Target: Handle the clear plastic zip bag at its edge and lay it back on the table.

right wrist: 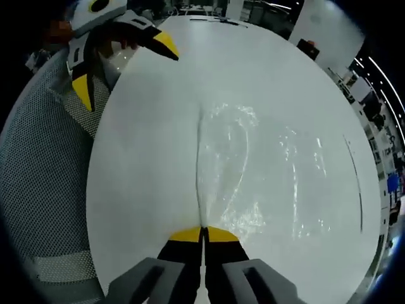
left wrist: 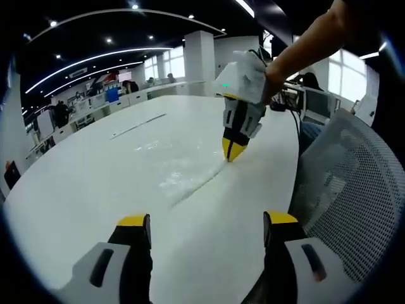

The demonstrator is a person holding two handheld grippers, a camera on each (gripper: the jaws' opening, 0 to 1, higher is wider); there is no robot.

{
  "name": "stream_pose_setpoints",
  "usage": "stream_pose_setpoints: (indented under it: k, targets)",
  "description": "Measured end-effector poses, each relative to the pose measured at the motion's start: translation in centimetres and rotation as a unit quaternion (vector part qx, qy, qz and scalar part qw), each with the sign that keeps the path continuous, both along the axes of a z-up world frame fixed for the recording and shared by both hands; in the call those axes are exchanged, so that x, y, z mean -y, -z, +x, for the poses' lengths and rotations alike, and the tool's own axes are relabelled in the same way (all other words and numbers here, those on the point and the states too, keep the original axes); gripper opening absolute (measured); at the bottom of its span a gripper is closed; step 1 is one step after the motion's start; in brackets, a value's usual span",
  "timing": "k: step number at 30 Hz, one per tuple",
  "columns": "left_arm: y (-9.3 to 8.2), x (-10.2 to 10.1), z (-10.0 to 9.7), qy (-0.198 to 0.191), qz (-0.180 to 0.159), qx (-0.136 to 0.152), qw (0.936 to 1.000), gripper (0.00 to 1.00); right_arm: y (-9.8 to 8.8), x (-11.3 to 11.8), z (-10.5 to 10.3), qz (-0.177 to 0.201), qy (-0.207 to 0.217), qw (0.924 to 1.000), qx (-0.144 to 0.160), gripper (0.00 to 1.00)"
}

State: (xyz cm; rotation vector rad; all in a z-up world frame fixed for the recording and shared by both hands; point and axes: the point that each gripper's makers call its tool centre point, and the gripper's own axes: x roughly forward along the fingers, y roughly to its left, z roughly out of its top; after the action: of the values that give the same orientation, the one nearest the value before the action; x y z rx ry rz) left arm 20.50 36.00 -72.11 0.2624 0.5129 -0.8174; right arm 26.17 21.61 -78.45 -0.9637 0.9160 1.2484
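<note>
Bag (right wrist: 253, 177) edge pinched between right fingers (right wrist: 186, 235) (closed).

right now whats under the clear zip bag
Only the white table, which shows through the zip bag. The right gripper is shut on its edge, hiding that bit.

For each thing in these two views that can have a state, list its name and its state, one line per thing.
clear plastic zip bag: lying flat on the table, one edge pinched
right gripper: jaws shut on the bag's edge
left gripper: jaws open, holding nothing, apart from the bag
white table: bears the bag
mesh chair: at the table's edge, unoccupied
</note>
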Motion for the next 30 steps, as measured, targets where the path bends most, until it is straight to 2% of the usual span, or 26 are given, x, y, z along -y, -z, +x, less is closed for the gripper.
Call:
stream_pose_setpoints:
  k: [6, 8, 11, 14, 17, 22, 26, 30]
  targets:
    - [-0.2, 0.2, 0.4, 0.013, 0.009, 0.008, 0.9998, 0.67, -0.4, -0.2, -0.6, 0.011, -0.005, 0.9999, -0.002, 0.00]
    - [-0.3, 0.4, 0.7, 0.022, 0.012, 0.012, 0.9996, 0.65, -0.9, -0.2, -0.7, 0.014, -0.010, 0.9998, 0.006, 0.00]
    - [-0.4, 0.7, 1.2, 0.044, 0.032, 0.027, 0.9981, 0.63, -1.6, -0.2, -0.9, 0.019, -0.014, 0.9997, 0.010, 0.00]
    - [-0.3, 0.5, 1.9, 0.060, 0.069, 0.043, 0.9949, 0.62, -2.1, -0.1, -1.0, 0.018, -0.018, 0.9994, 0.023, 0.00]
    - [-0.3, 1.0, 2.1, 0.077, 0.074, 0.047, 0.9932, 0.58, -2.5, -0.1, -1.4, 0.019, -0.023, 0.9992, 0.027, 0.00]
    - [-0.2, 1.4, 2.5, 0.102, 0.099, 0.062, 0.9879, 0.51, -2.7, -0.1, -1.6, 0.020, -0.029, 0.9988, 0.033, 0.00]
    - [-0.7, 1.9, 3.0, 0.127, 0.136, 0.102, 0.9772, 0.45, -3.2, -0.1, -1.9, 0.025, -0.032, 0.9985, 0.037, 0.00]
    - [-0.7, 2.4, 3.6, 0.139, 0.152, 0.111, 0.9723, 0.45, -3.8, 0.0, -2.3, 0.029, -0.035, 0.9983, 0.037, 0.00]
